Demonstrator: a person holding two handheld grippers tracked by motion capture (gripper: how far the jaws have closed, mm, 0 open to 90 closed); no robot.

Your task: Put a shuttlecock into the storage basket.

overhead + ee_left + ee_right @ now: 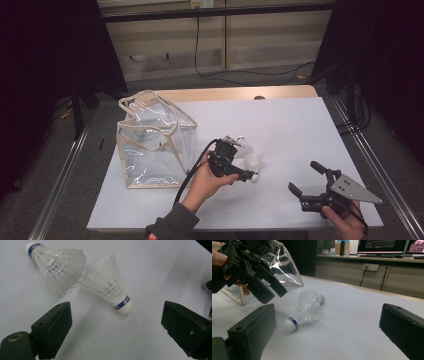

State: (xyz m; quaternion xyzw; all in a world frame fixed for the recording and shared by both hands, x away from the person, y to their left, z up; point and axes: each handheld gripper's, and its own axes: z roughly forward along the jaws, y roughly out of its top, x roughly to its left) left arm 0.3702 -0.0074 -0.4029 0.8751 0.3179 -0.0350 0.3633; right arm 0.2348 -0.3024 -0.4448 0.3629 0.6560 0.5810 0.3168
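Two white plastic shuttlecocks with blue-banded corks lie touching on the white table sheet. In the left gripper view the nearer shuttlecock [107, 287] points its cork at me and the farther shuttlecock [57, 267] lies up left. My left gripper [116, 307] is open, its jaws set wide on either side of the nearer cork, just above the sheet. From above, the left gripper [245, 161] hangs over the shuttlecocks [256, 161]. My right gripper [302, 176] is open and empty near the front right. Its view shows the nearer shuttlecock [304, 312] and the left gripper [274, 297] ahead.
A clear plastic tote bag [152, 142] with beige trim stands upright at the left of the white sheet [285, 125]. The table's wooden back edge [240, 93] runs behind it. Metal rails flank both sides, and a cable trails on the floor beyond.
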